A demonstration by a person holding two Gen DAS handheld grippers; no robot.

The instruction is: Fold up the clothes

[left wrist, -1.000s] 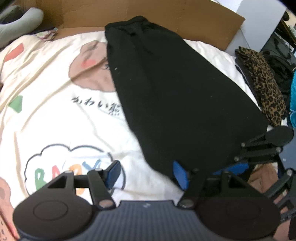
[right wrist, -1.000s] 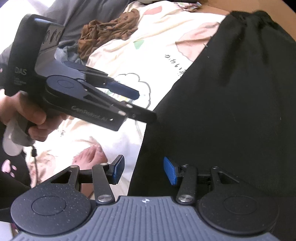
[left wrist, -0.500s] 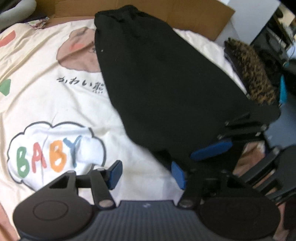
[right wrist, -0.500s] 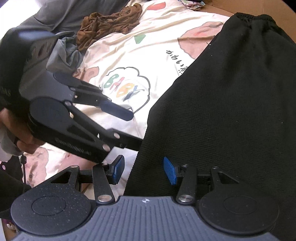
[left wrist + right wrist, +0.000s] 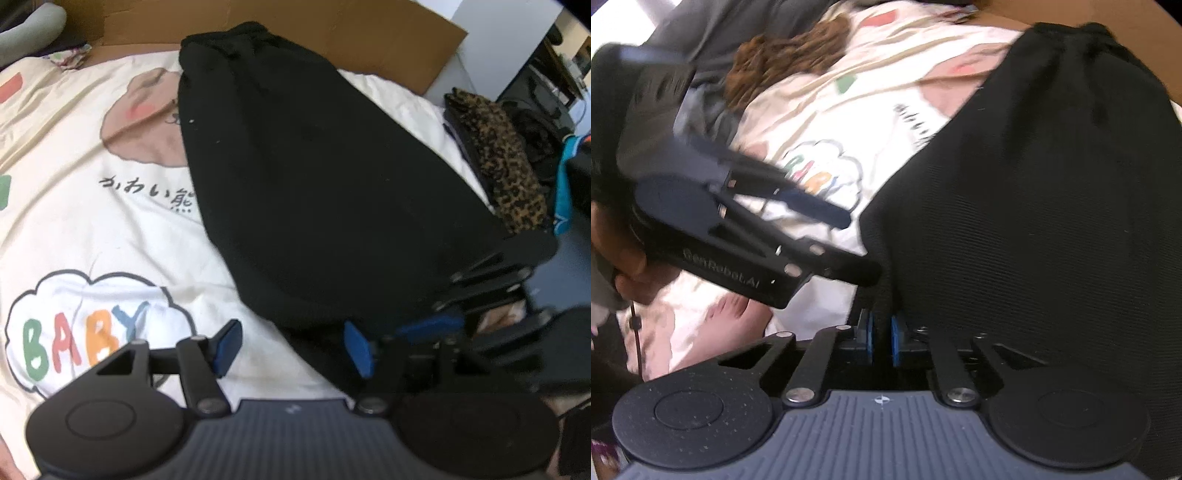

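Left wrist view: a cream bedspread [image 5: 110, 229] printed with a bear face, Japanese script and a "BABY" cloud covers the surface, with brown cardboard [image 5: 332, 33] along the far edge and a leopard-print cloth [image 5: 502, 173] off to the right. The black garment [image 5: 314, 177] lies flat on the bedspread, its long axis running from the gathered waistband at the far end, near the cardboard, down to the hem at the near right. The left gripper [image 5: 291, 349] hovers at that hem with its jaws released — the cloth edge lies between the blue pads, not pinched. The right gripper [image 5: 882, 338] has just snapped closed and is clenched on a fold of the garment's near edge.
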